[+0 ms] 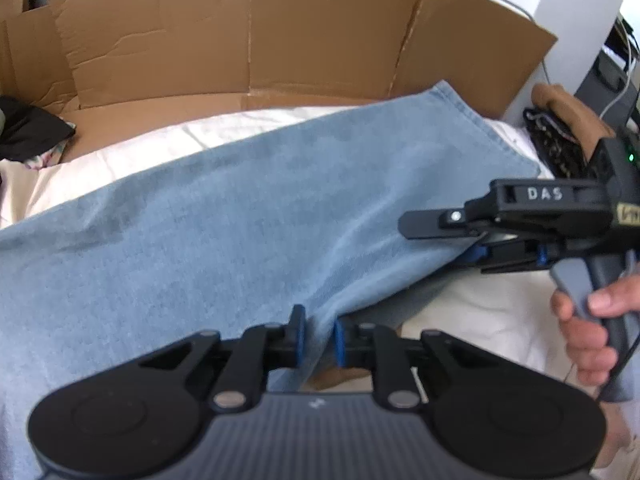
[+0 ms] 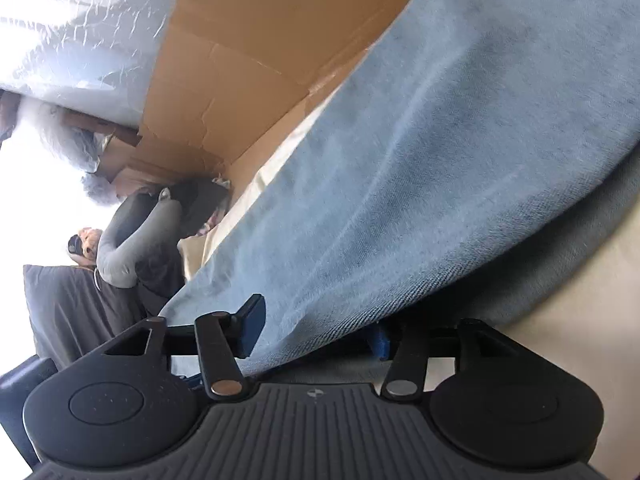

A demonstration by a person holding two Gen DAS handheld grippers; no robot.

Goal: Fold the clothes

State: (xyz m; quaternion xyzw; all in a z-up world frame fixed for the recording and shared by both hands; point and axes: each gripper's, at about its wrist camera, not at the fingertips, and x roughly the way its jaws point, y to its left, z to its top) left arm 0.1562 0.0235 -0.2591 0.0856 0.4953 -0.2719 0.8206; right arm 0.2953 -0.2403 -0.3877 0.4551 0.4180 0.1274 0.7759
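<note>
Light-blue denim garment (image 1: 240,216) lies spread across the white-sheeted bed (image 1: 132,152).

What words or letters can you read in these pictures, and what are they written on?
"DAS": white letters on the black body of the right gripper, seen from the left wrist camera.
Yellow label at that picture's right edge, on the same tool: cut off, unreadable.
Small white marks on the grey ribbed housings near each camera: too small to read.
Nothing on the blue jeans or cardboard.

A tall brown cardboard sheet (image 1: 248,36) stands behind the white-sheeted bed (image 1: 132,152); bright daylight floods in from one side.
</note>
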